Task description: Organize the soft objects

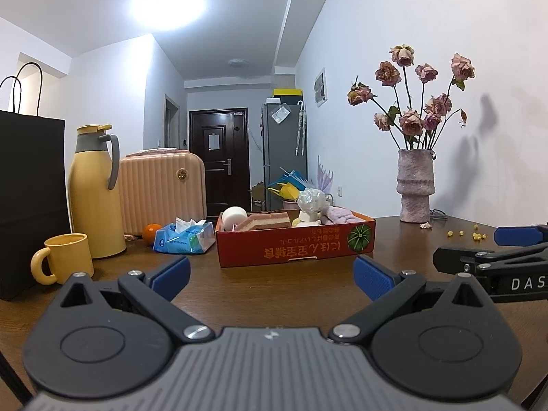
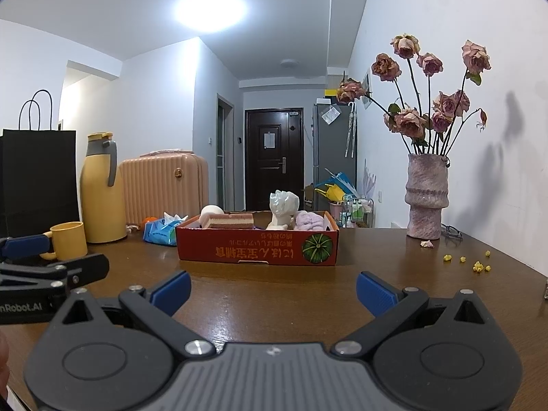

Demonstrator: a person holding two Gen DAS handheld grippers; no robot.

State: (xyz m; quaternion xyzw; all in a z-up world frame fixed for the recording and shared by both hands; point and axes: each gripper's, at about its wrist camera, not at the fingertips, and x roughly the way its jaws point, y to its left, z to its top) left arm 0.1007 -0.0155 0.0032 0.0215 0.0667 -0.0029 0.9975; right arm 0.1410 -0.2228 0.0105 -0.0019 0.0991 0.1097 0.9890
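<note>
A low red cardboard box (image 1: 294,246) (image 2: 257,248) stands on the brown table ahead of both grippers. In it lie a white ball (image 1: 233,217) (image 2: 210,213), a pink and brown layered sponge (image 1: 265,222) (image 2: 231,221), a crumpled clear bag (image 1: 311,199) (image 2: 283,202) over a cream object, and a lilac towel (image 1: 339,215) (image 2: 309,221). My left gripper (image 1: 272,279) is open and empty, near the box's front. My right gripper (image 2: 274,291) is open and empty, a little further back. Each shows at the other view's edge.
On the left stand a yellow mug (image 1: 65,258) (image 2: 68,239), a yellow thermos (image 1: 94,191) (image 2: 101,188), a black paper bag (image 1: 30,202), a peach suitcase (image 1: 162,190), an orange (image 1: 151,232) and a blue tissue pack (image 1: 183,238) (image 2: 161,231). A vase of dried roses (image 1: 415,185) (image 2: 426,195) and yellow crumbs (image 2: 476,263) are on the right.
</note>
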